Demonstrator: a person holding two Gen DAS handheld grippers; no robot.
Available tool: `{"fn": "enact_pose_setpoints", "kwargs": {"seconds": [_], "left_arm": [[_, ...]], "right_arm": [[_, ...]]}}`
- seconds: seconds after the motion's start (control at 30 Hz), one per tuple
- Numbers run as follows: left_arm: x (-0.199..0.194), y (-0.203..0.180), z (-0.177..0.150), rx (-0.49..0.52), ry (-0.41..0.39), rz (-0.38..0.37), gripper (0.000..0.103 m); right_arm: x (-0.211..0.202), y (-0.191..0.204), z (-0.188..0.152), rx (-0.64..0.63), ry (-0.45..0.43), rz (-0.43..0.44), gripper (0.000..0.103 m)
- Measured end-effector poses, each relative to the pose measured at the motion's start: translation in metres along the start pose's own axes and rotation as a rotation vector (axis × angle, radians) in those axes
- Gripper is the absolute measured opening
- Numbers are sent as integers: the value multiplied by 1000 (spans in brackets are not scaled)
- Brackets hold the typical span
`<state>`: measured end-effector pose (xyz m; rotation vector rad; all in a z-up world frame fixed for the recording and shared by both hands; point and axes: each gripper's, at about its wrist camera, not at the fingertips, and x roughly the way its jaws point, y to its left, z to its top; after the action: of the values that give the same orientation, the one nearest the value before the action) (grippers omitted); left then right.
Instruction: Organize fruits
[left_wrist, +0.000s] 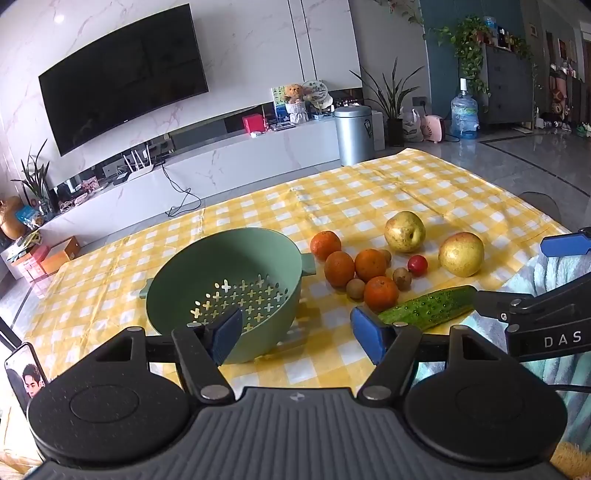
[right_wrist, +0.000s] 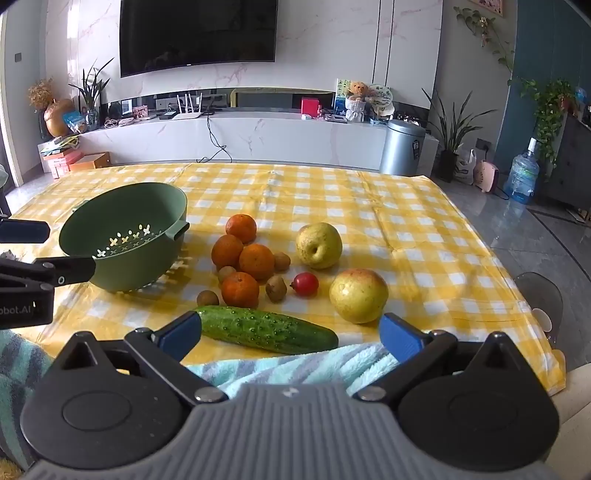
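A green colander (left_wrist: 229, 280) (right_wrist: 125, 236) stands empty on the yellow checked tablecloth (left_wrist: 369, 192). To its right lie several oranges (left_wrist: 369, 264) (right_wrist: 256, 261), two yellow-red apples (left_wrist: 461, 254) (right_wrist: 358, 295), a small red fruit (left_wrist: 417, 265) (right_wrist: 305, 284), small brown fruits (right_wrist: 276, 288) and a cucumber (left_wrist: 428, 307) (right_wrist: 266, 329). My left gripper (left_wrist: 297, 334) is open and empty just in front of the colander. My right gripper (right_wrist: 290, 334) is open and empty, close behind the cucumber.
A striped teal towel (right_wrist: 295, 365) lies at the table's near edge. A phone (left_wrist: 26, 373) stands at the left. Beyond the table are a TV console (right_wrist: 258, 136), a metal bin (right_wrist: 402, 147) and a water bottle (right_wrist: 522, 177).
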<state>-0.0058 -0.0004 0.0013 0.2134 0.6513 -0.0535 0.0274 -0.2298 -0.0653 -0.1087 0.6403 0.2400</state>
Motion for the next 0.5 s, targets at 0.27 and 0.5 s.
{"fn": "enact_pose_setpoints", "kwargs": {"seconds": [0.27, 0.5], "left_arm": [[3, -1, -1, -2, 8, -5, 80], [5, -4, -3, 1, 22, -8, 80]], "right_arm": [[2, 1, 0, -5, 13, 1, 99], [2, 1, 0, -6, 14, 2, 99]]}}
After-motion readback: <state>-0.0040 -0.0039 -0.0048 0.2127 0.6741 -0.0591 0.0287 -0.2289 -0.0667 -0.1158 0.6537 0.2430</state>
